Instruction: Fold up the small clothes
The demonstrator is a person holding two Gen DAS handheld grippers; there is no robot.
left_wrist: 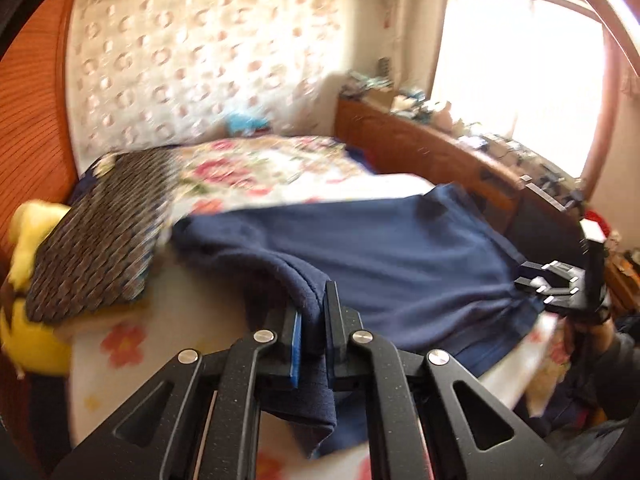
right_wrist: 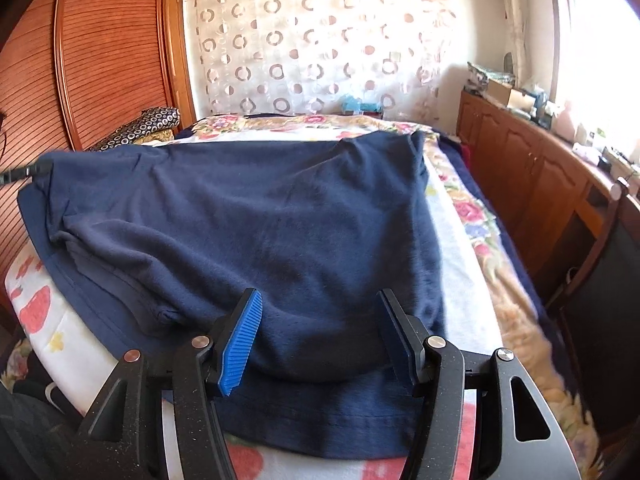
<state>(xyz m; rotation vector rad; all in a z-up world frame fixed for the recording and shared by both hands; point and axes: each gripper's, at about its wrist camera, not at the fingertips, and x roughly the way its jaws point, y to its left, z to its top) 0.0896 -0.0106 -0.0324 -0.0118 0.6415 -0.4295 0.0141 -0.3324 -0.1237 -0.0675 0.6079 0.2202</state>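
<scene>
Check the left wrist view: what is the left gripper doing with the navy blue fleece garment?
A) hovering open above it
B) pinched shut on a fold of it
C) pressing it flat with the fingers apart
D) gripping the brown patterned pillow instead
B: the left gripper has its jaws closed on a raised fold of the navy blue fleece garment, with cloth hanging below them.

A navy garment (right_wrist: 248, 216) is spread over the flowered bed (right_wrist: 472, 216). Its near hem is straddled by the right tongs (right_wrist: 320, 328), whose 2 fingers are held apart.

Left gripper (left_wrist: 314, 332), fingers pinched together on navy cloth; right gripper (right_wrist: 320, 336), fingers spread, angled downward.
</scene>
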